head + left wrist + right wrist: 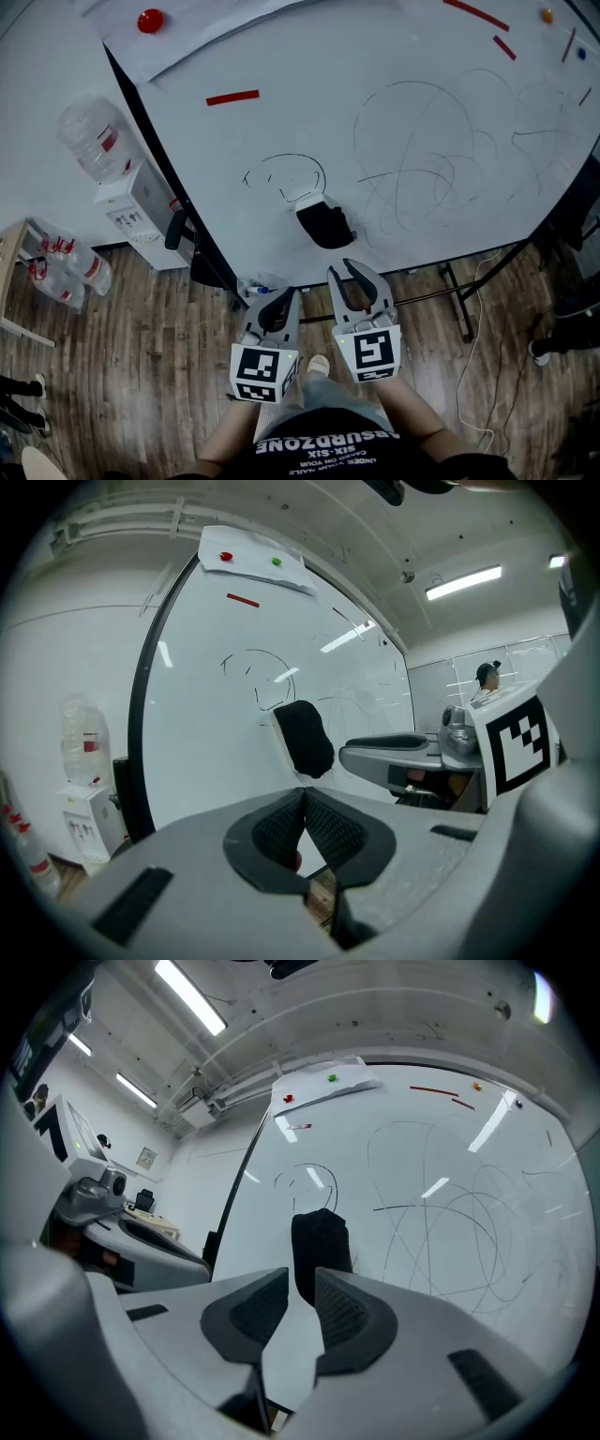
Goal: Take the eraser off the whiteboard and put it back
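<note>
Whiteboard (281,141) on its stand over wood floor, pen scribbles all over it. Eraser (325,225) is stuck low on the board near the bottom edge, just under a small loop sketch, so it's not off yet. Our right gripper (345,277) points at it from in front, well short of touching. Its jaws are at a narrow gap with nothing between them. We judge that gap looks tight for the eraser body, so it likely needs widening before going in. Our left gripper (275,309) sits alongside, jaws closed on nothing, parked clear of the approach.
</note>
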`<state>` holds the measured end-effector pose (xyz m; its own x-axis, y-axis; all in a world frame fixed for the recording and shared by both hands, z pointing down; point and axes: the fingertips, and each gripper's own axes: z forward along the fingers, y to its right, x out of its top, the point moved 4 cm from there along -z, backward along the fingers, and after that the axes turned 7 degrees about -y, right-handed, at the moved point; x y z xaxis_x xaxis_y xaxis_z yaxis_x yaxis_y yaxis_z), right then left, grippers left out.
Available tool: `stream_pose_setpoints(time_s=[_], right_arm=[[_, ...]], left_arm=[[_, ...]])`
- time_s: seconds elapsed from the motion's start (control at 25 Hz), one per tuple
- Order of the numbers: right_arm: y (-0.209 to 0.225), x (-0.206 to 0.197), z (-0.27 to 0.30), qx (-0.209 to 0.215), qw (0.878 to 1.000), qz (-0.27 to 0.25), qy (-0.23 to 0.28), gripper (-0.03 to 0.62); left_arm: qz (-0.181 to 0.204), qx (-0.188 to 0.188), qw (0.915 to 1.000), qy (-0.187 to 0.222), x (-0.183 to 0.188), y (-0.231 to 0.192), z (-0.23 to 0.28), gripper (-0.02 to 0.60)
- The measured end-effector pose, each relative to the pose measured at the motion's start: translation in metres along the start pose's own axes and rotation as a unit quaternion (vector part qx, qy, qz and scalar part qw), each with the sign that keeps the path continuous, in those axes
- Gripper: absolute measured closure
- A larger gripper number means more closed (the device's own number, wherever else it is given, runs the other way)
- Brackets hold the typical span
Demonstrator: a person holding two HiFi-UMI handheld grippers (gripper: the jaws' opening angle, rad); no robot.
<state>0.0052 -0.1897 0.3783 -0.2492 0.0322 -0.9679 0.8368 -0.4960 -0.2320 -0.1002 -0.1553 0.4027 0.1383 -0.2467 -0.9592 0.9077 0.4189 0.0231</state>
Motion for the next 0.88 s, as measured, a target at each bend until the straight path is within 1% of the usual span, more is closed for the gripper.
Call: stream_pose_setpoints(time_s=[0.12, 0.28, 0.56, 0.88], right_arm=[[-0.004, -0.004, -0.005, 0.006, 1.000, 0.011, -0.006, 0.540], [-0.010, -0.008, -0.011, 0.015, 1.000, 0.025, -0.008, 0.562], [-0.021, -0.014, -0.017, 0.032, 0.998, 0.040, -0.028, 0.595], [-0.028, -0.014, -0.022, 0.045, 0.998, 0.043, -0.030, 0.595]], left_arm=[[-0.002, 0.001, 1.0000, 0.004, -0.001, 0.002, -0.003, 0.574], [-0.004, 0.001, 1.0000, 0.008, -0.001, 0.005, -0.007, 0.574], [-0.009, 0.001, 0.9999, 0.012, -0.003, 0.007, -0.009, 0.574], [-0.012, -0.001, 0.9998, 0.015, -0.002, 0.010, -0.011, 0.574]])
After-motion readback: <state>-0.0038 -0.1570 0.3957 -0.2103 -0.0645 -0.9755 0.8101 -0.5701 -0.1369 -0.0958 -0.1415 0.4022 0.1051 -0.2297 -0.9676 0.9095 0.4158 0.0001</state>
